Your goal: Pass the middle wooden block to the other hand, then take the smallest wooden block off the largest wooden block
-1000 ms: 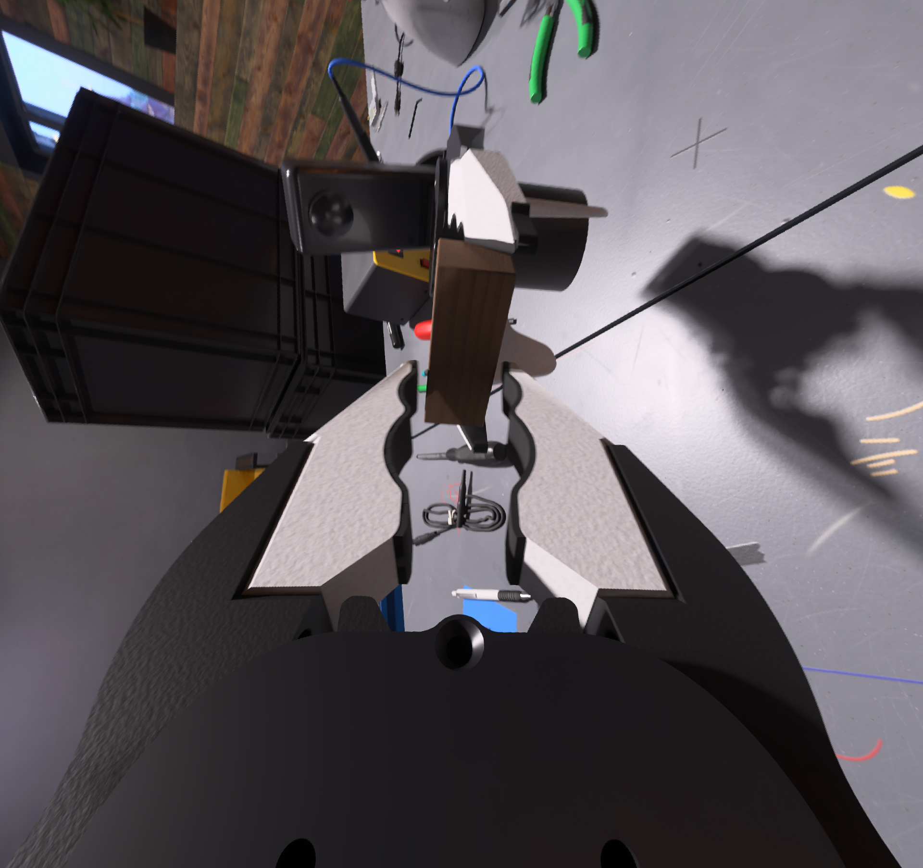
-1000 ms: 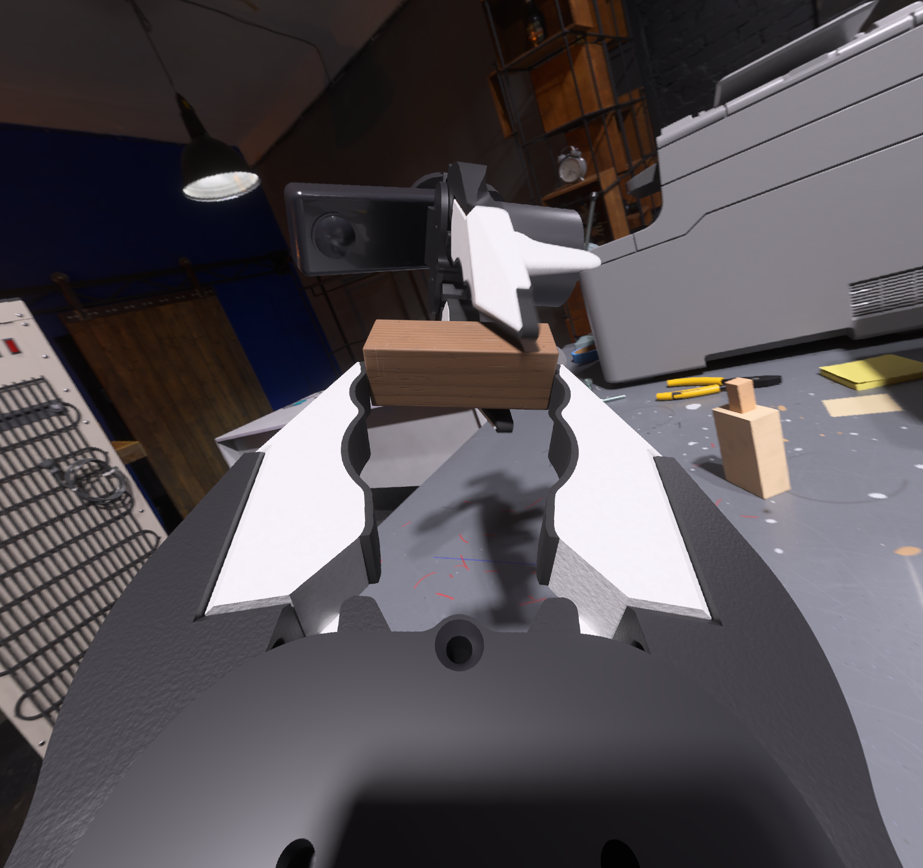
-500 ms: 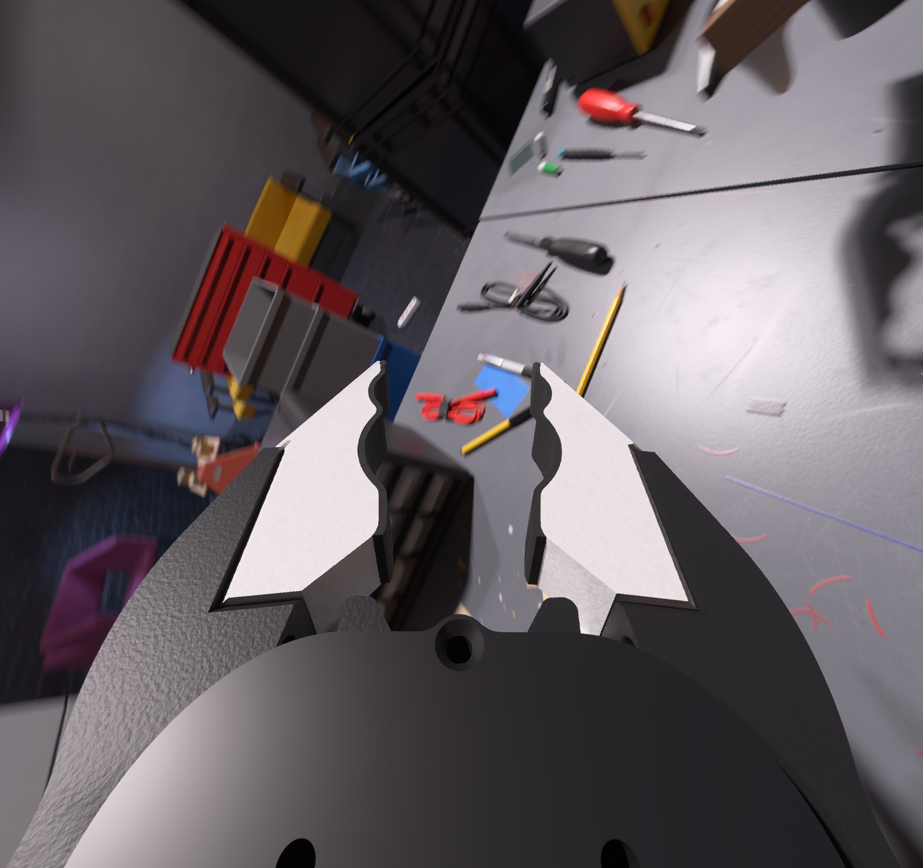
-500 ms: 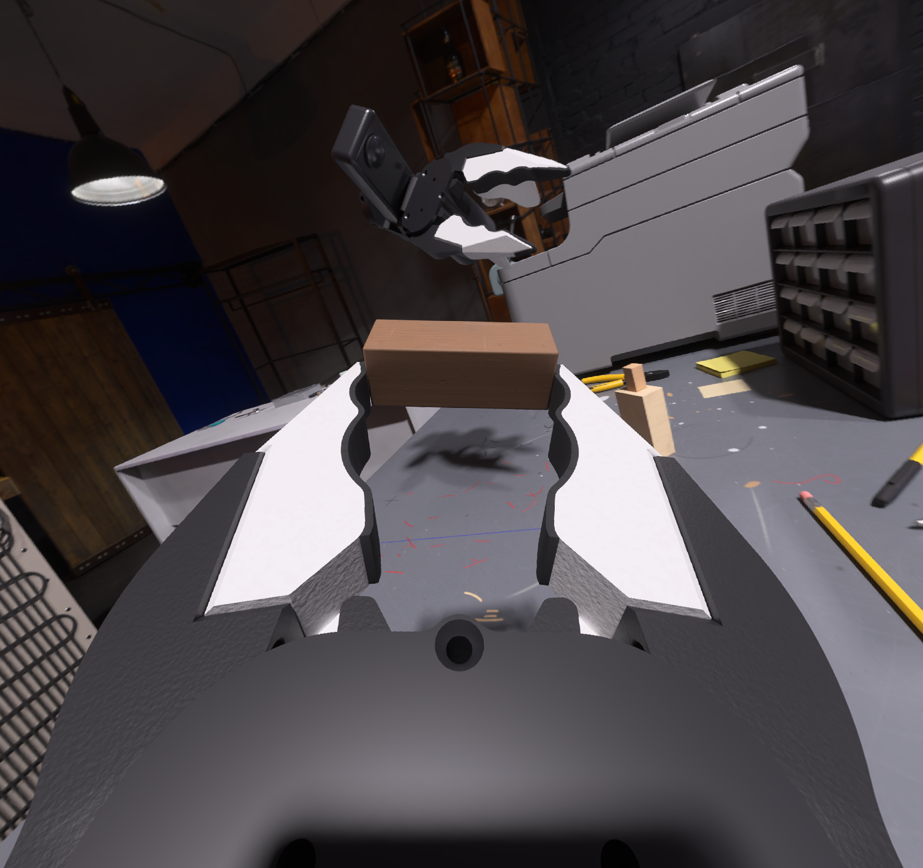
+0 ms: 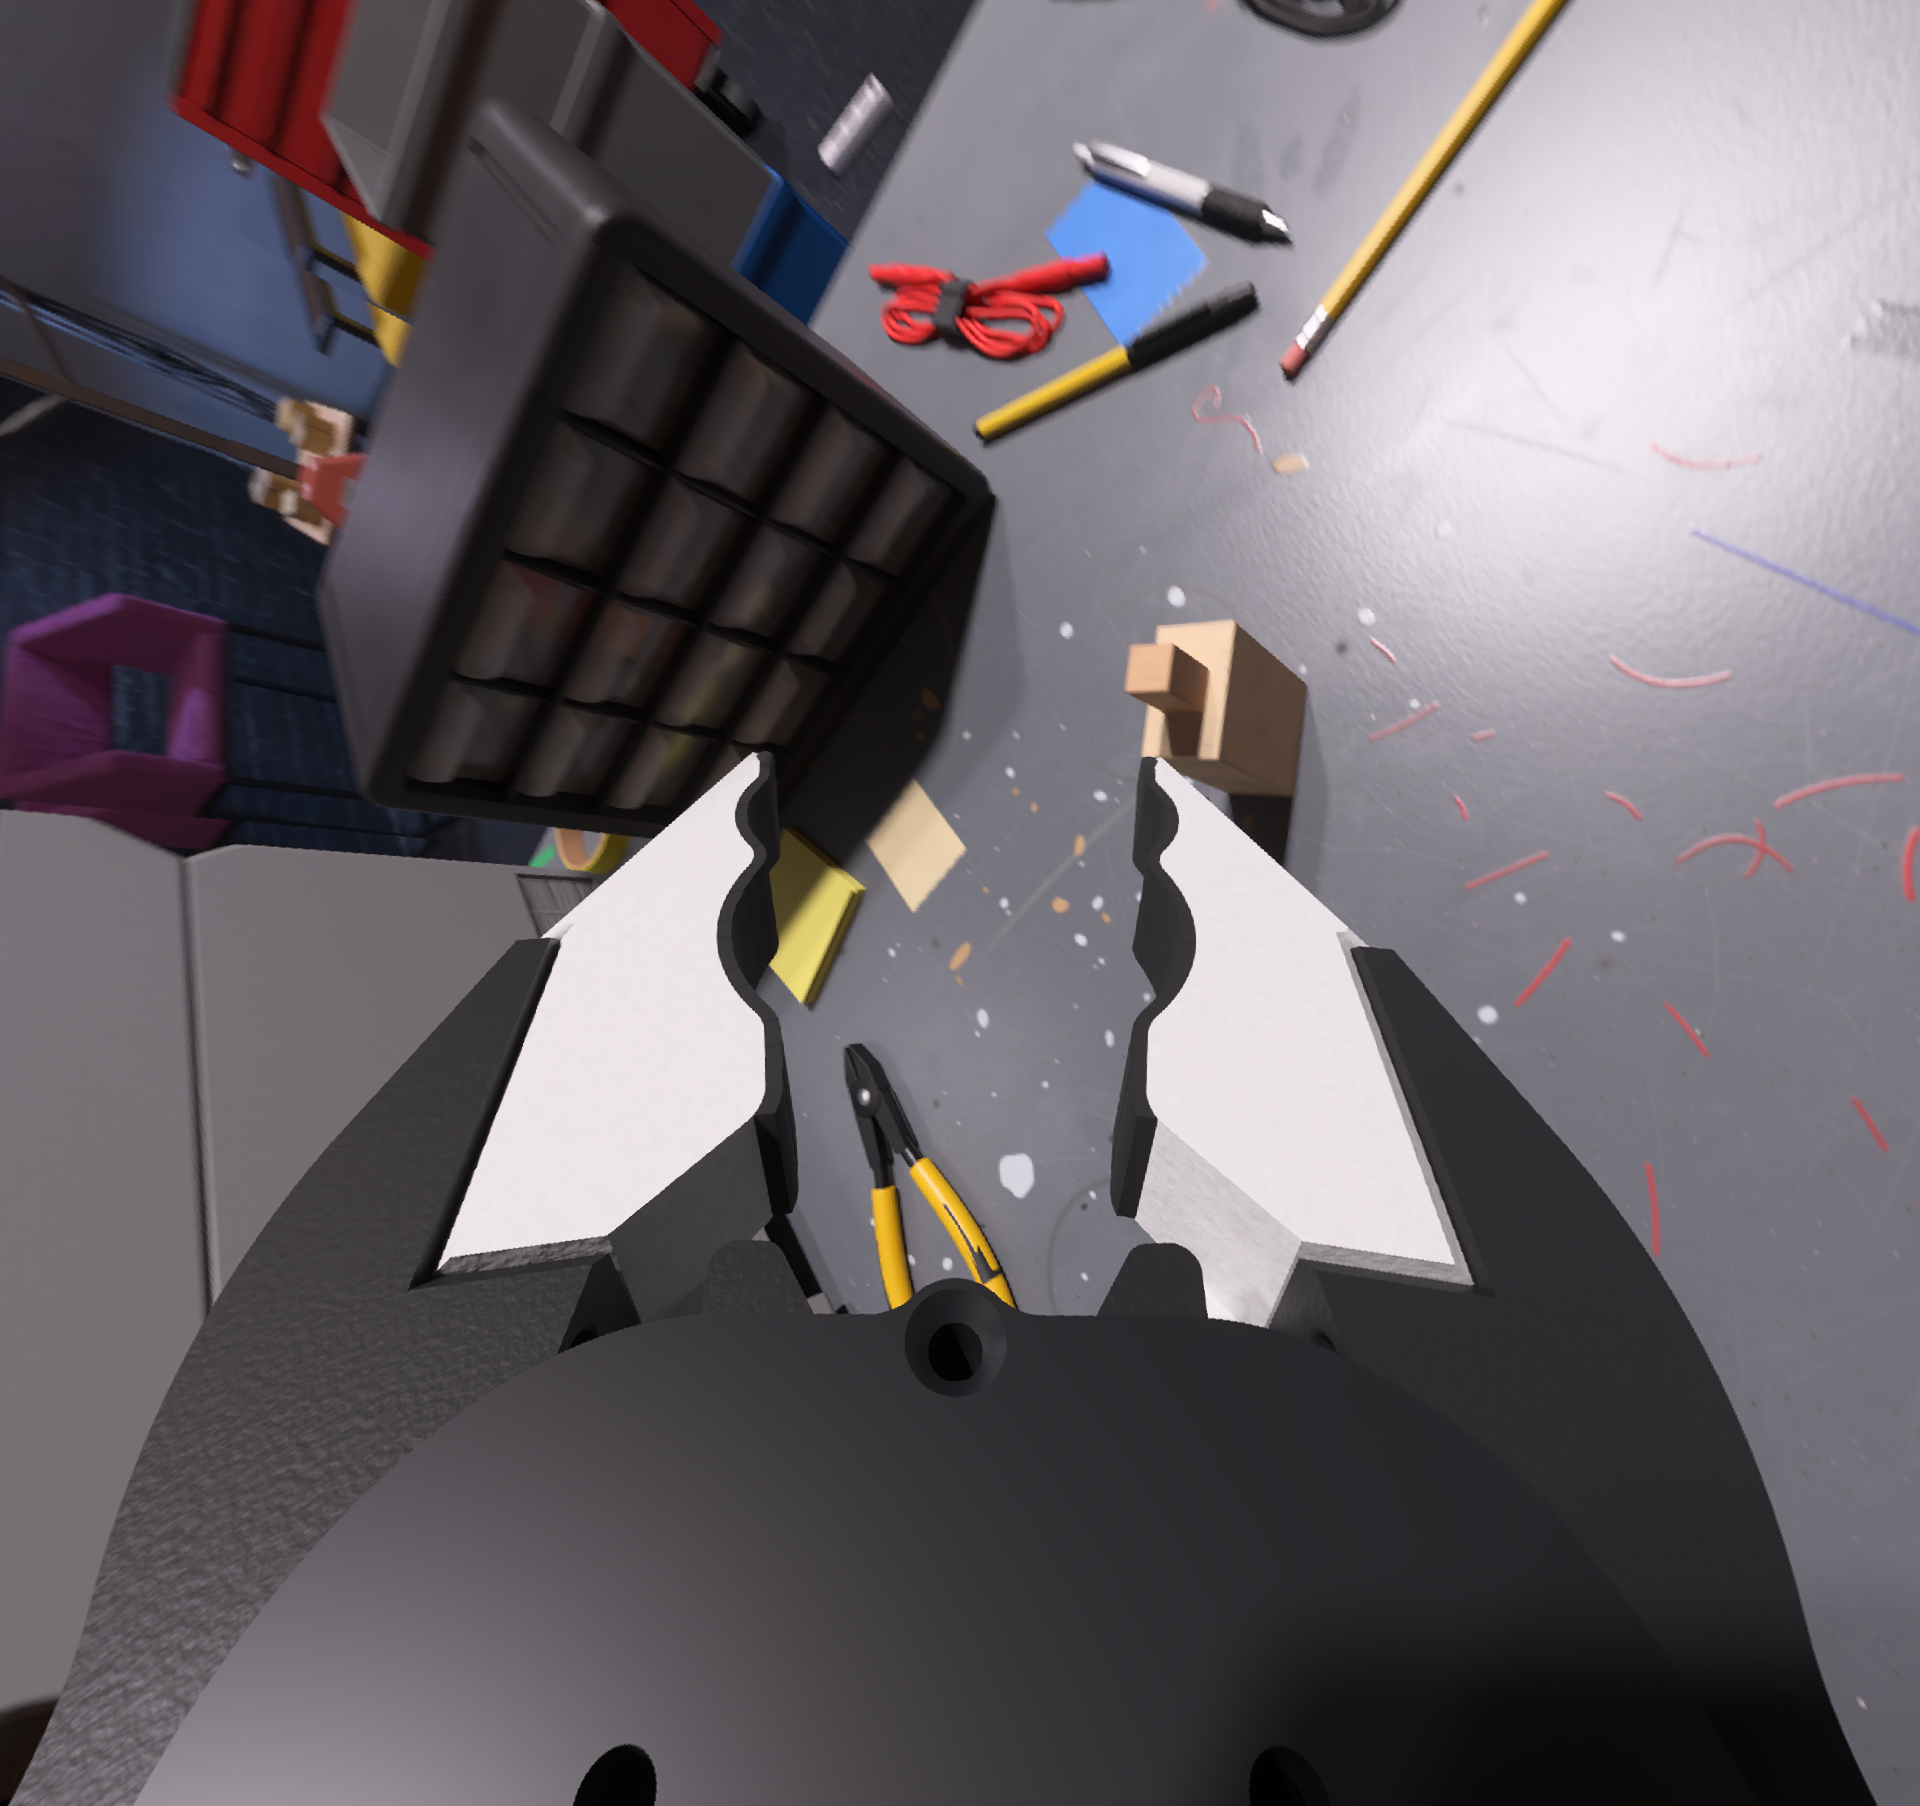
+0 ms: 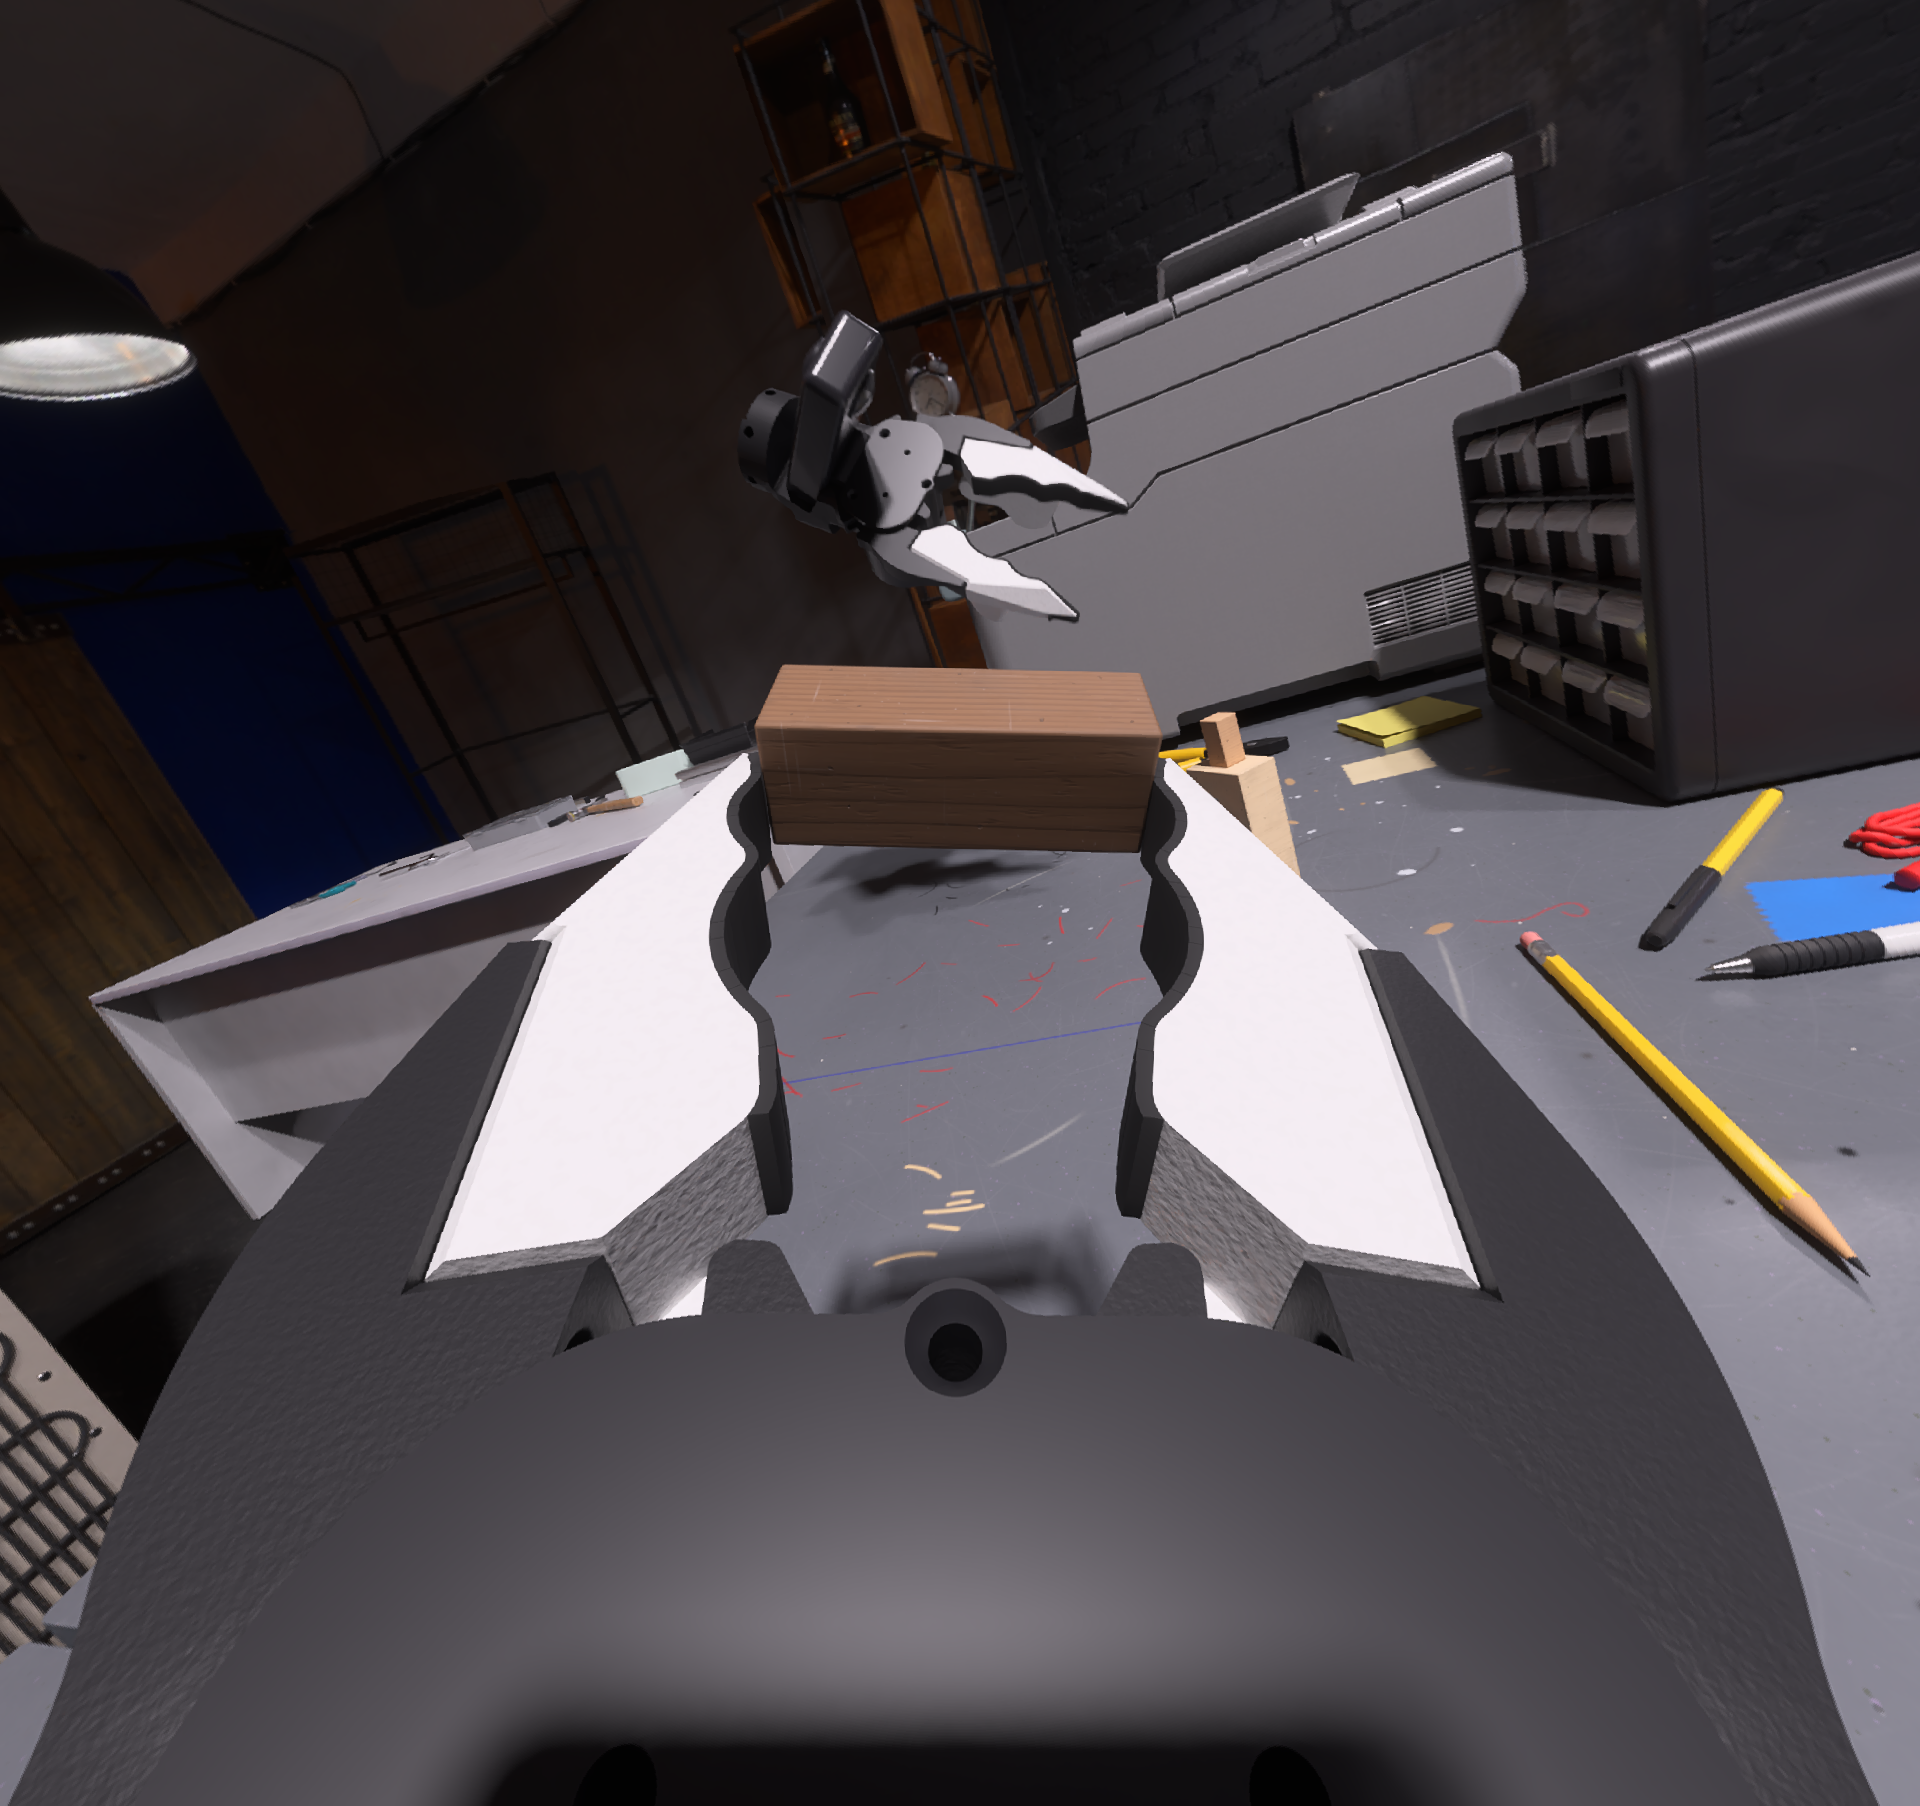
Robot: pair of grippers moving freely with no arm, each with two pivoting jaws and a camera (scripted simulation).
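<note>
Grey scuffed workbench top [image 6: 1558, 1341] carries everything, flecked with paint and red shavings. Big grey printer-like machine [image 6: 1299, 385] at the far edge, black plastic small-parts drawer cabinet [image 6: 1683, 572] just beside it on the bench. Right gripper [image 6: 954, 769] clenched on the brown rectangular middle wooden block [image 6: 954, 754], held crosswise between the fingertips, up off the bench. Left gripper [image 5: 954, 780] released, jaws wide apart and empty, hanging above the bench; in the right wrist view it shows farther off [image 6: 1039, 551], in the air beyond the held block. Pale upright largest wooden block [image 5: 1236, 707] stands on the bench just ahead of the left fingertips, the small tan smallest wooden block [image 5: 1158, 670] sitting on its top. Nearby on the bench: long yellow pencil [image 6: 1683, 1091], yellow-handled pliers [image 5: 914, 1185], yellow sticky-note pad [image 6: 1408, 717], red coiled lead [image 5: 977, 302].
</note>
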